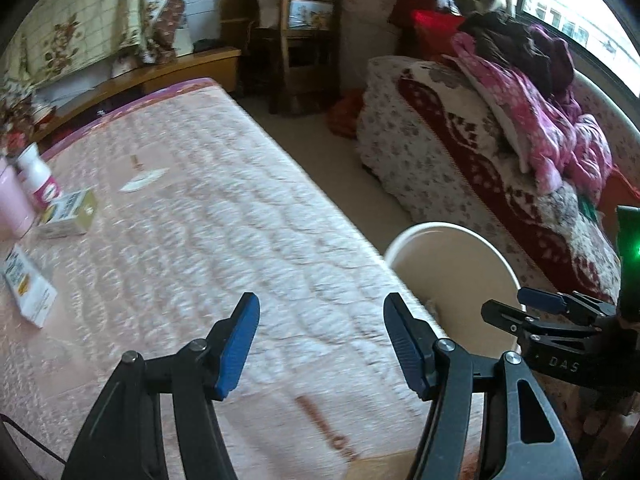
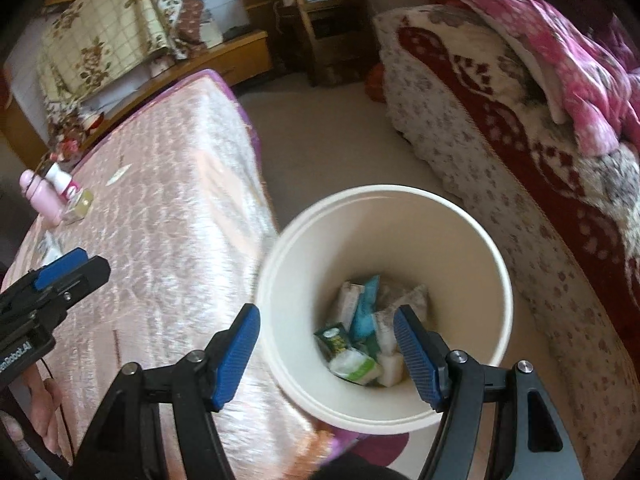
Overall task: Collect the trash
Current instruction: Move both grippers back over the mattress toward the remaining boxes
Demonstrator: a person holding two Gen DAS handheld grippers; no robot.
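Right now both claws are empty and spread wide. The right claw (image 2: 326, 350) hangs over the white bin (image 2: 496, 280), which stands on the floor just beside the near right edge of the bed (image 2: 168, 240). In the bin lie several cartons and wrappers (image 2: 360, 336), so part of the collecting looks done. The left claw (image 1: 320, 344) points across the pink quilt toward the far left of the bed, its fingers (image 1: 236, 344) holding nothing.

What is left to gather appears to sit at the bed's left side: a small box (image 1: 70, 214) lying flat next to a pink bottle (image 1: 14, 200) and a white bottle (image 1: 38, 176), another flat packet (image 1: 26, 284) nearer, and a white scrap (image 1: 144, 180) farther out on the quilt. Whether the bottles count as trash I cannot tell.

To do the next pick well, I would send the left claw for the nearer flat packet, coming in low with the jaws astride its narrow side, since the soft quilt will give under pressure. Close firmly, lift clear, then carry it right and release only once it is above the bin's rim. The thin scrap may need a pinch into the fabric.
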